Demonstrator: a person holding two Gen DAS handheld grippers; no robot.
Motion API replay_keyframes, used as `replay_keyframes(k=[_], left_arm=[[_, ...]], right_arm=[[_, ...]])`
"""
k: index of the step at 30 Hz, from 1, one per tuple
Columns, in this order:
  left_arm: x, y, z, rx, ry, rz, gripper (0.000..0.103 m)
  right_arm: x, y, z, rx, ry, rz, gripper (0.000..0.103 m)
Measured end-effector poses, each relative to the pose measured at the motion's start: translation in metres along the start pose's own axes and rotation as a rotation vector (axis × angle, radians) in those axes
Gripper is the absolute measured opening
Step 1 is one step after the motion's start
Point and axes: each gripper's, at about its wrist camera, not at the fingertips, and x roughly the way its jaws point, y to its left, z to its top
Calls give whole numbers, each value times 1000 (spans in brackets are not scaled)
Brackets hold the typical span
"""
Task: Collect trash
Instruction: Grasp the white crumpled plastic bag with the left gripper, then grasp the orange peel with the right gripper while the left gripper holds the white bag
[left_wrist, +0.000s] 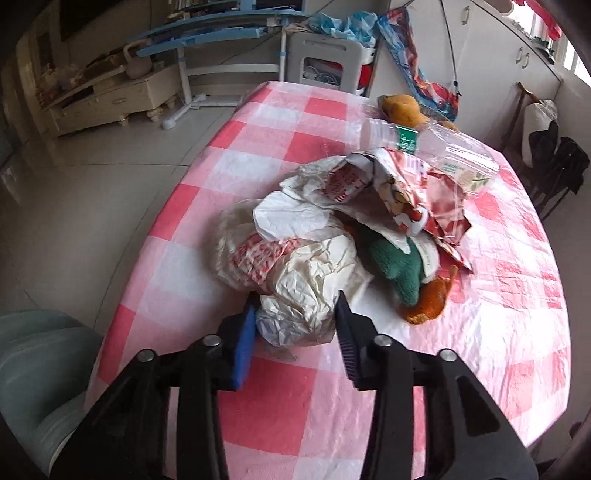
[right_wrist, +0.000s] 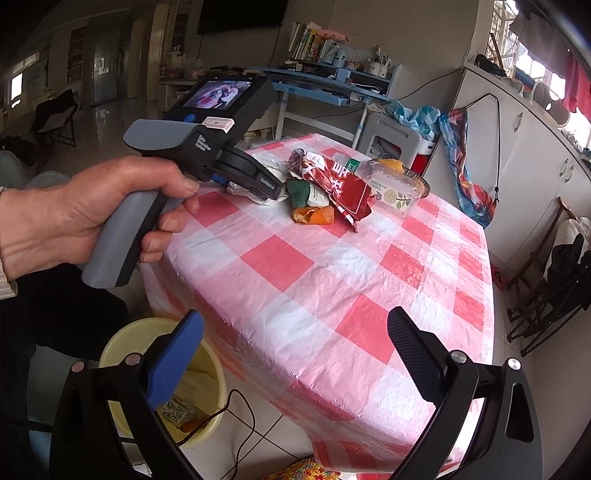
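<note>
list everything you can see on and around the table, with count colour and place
crumpled plastic bag: 1, cream with red print, near end of the pile
red snack wrapper: 1, red and white, middle of the pile
green cloth: 1, green, under the wrappers
orange peel: at least 1, orange, by the wrapper
plastic bottle: 1, clear with green label, far side
tablecloth: 1, pink and white check, over the table
bin: 1, yellow, floor beside the table
left gripper: around the bag's near end
right gripper: open, above the table edge
</note>
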Motion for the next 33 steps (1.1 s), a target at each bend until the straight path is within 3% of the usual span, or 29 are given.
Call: replay_keyframes(k=[6, 9, 12, 14, 19, 21, 22, 23, 25, 29, 33], left_arm=[[-28, 9, -25, 30, 74, -50, 33], [-41, 12, -40, 54, 116, -79, 37], [-48, 18, -48, 61, 109, -35, 55], [-49, 19, -45, 61, 84, 12, 72], [-43, 16, -34, 90, 40, 92, 78], [-39, 14, -32, 105, 41, 85, 72], [-35, 12, -31, 107, 61, 58, 52], [-33, 13, -31, 95, 76, 30, 39], [-34, 14, -29, 71, 69, -1, 32], [-43, 14, -25, 61, 36, -37, 30], [-49, 12, -21, 53, 23, -73, 29]], right_arm=[[0, -7, 2, 61, 0, 31, 95], [3, -10, 4, 86, 12, 44, 95], [12, -17, 11, 117, 34, 52, 95], [19, -23, 16, 144, 41, 54, 95], [48, -40, 36, 242, 48, 72, 95], [63, -45, 45, 275, 50, 84, 89], [71, -47, 50, 286, 57, 87, 81], [79, -48, 54, 292, 64, 88, 76], [94, -48, 61, 298, 79, 86, 70], [120, -47, 70, 308, 104, 93, 58], [134, -43, 75, 314, 106, 99, 56]])
